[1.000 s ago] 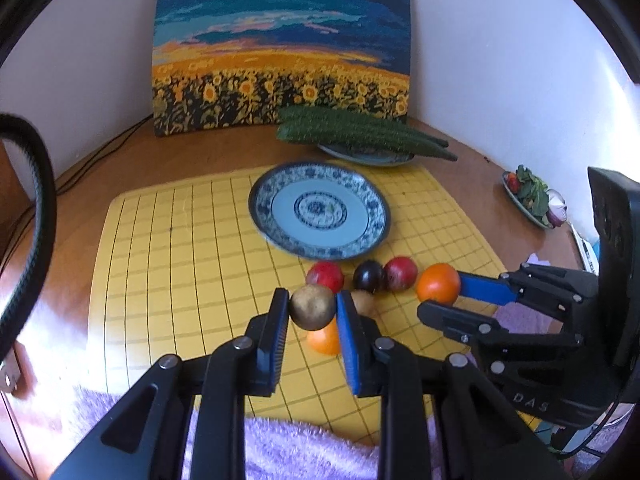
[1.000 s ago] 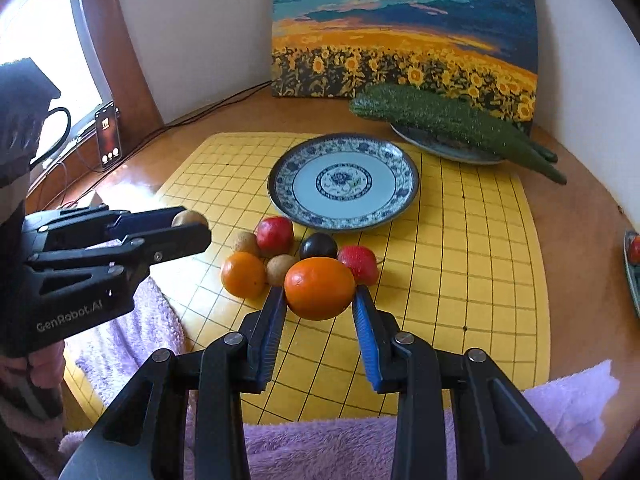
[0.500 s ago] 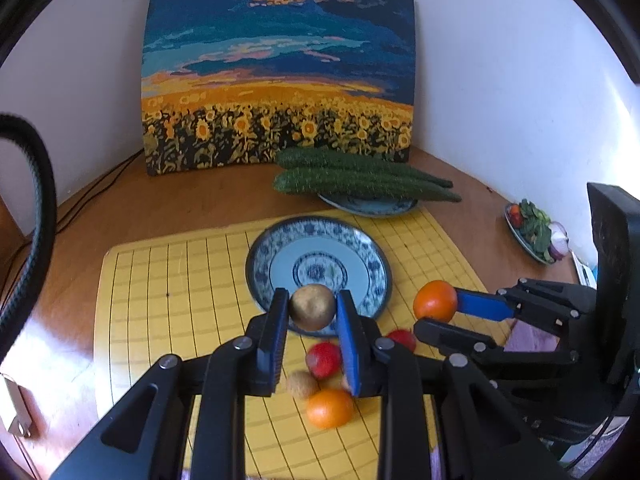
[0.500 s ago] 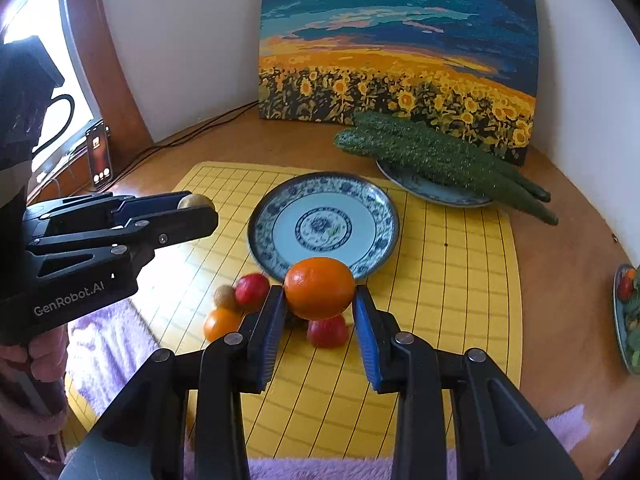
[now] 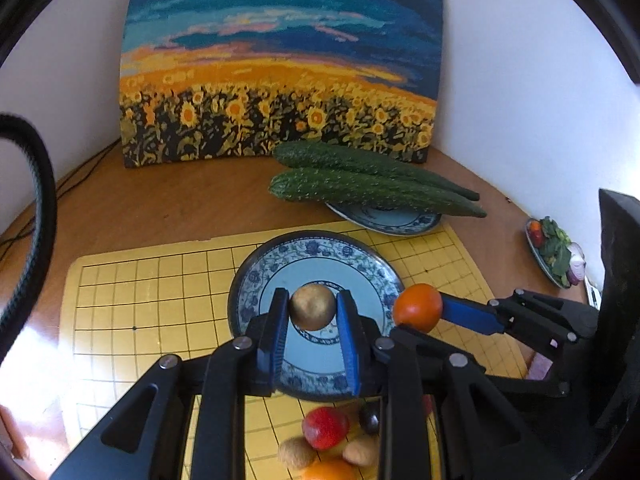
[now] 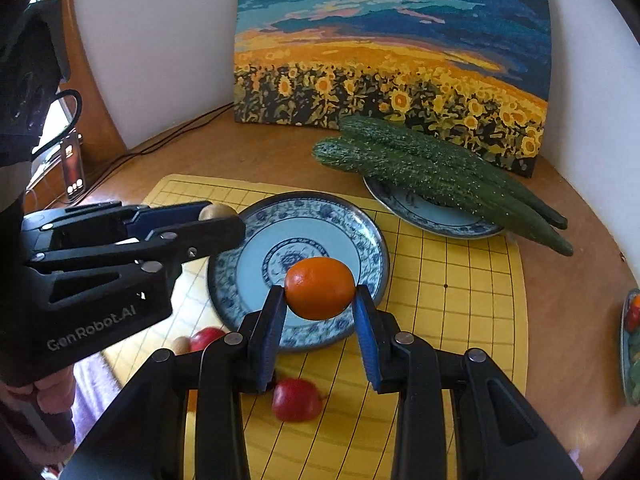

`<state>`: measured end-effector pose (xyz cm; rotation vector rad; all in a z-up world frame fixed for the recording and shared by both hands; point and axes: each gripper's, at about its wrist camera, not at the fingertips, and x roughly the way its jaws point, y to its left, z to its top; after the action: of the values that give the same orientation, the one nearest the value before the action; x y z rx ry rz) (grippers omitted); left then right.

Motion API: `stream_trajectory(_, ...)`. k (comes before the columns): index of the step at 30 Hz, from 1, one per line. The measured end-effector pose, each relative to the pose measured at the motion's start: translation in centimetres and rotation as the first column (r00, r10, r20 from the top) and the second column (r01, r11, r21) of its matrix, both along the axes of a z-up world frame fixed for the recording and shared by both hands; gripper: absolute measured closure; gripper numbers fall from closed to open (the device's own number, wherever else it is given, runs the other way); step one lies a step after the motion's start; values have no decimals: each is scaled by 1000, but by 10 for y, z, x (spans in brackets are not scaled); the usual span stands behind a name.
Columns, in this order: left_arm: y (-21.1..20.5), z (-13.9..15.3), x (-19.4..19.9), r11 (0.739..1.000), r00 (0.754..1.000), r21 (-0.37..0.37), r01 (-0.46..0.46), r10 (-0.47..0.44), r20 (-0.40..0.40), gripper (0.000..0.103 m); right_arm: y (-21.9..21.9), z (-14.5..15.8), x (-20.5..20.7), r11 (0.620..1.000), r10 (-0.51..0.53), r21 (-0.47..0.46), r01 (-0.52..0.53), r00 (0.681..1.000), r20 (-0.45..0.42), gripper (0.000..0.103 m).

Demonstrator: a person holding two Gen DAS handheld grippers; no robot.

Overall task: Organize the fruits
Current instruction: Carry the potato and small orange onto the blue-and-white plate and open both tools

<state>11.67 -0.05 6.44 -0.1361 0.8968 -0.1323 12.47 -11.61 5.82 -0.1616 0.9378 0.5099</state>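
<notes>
Left wrist view: the left gripper (image 5: 313, 307) pinches a brown fruit (image 5: 312, 306) at frame centre, over the plate (image 5: 256, 280). At right, the right gripper (image 5: 420, 312) clamps an orange (image 5: 417, 307). Loose fruits (image 5: 325, 434) sit at the bottom edge (blurred).

Right wrist view: the orange (image 6: 319, 288) is gripped at centre, above the plate (image 6: 372, 240); the left gripper (image 6: 218, 216) reaches in from the left, holding the brown fruit (image 6: 216, 211). Cucumbers (image 6: 432, 168) lie upper right.

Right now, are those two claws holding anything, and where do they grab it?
Left gripper pinches a small round brown fruit by its sides; right gripper pinches a round orange fruit likewise.
</notes>
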Motion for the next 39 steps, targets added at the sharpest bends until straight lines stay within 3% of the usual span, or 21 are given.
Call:
stream_trajectory(16,14,-42,37,998,994,-11,-58,56,-90,78,12,-28,39,1000,0,-18,0,1000,2,68)
stream_trajectory(39,9,-49,46,999,992,-3,-44,43,-116,75,17,-38,49,999,25,-35,-25,1000,-8,67)
